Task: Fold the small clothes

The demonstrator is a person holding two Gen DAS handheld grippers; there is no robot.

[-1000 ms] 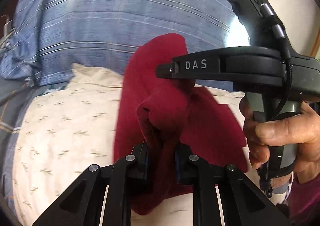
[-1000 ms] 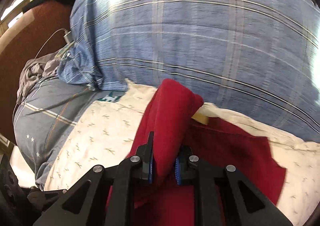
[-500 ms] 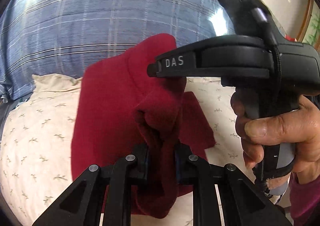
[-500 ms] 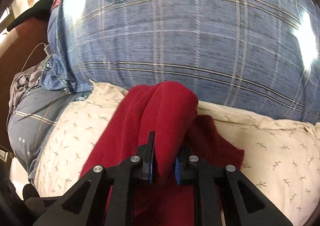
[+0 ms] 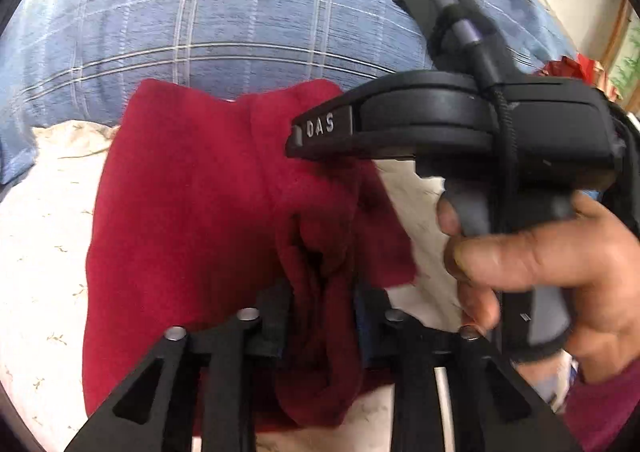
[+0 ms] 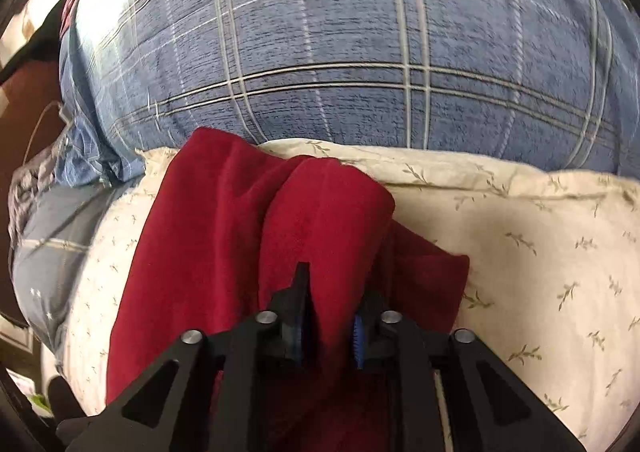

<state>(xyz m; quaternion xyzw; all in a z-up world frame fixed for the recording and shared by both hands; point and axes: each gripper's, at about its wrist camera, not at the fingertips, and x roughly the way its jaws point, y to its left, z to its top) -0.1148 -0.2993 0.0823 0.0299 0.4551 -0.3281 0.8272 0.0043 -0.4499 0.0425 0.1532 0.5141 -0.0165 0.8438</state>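
Observation:
A dark red cloth (image 5: 192, 212) lies over a cream pillow with a leaf print (image 5: 36, 236). My left gripper (image 5: 320, 316) is shut on a bunched fold of the red cloth. In the left wrist view my right gripper (image 5: 304, 140), marked DAS and held by a hand (image 5: 532, 252), reaches in from the right onto the cloth's far part. In the right wrist view my right gripper (image 6: 328, 332) is shut on a raised fold of the red cloth (image 6: 240, 236), which drapes over the cream pillow (image 6: 540, 252).
A big blue plaid cushion (image 6: 360, 52) stands right behind the pillow and fills the back of both views (image 5: 240, 12). Grey-blue bedding (image 6: 48, 236) and a white cable (image 6: 40, 128) lie at the left. Red items (image 5: 568, 66) sit at the far right.
Both grippers have carried the held folds of the red cloth toward the plaid cushion and leftward. The cloth now covers more of the pillow's left side, less of its right.

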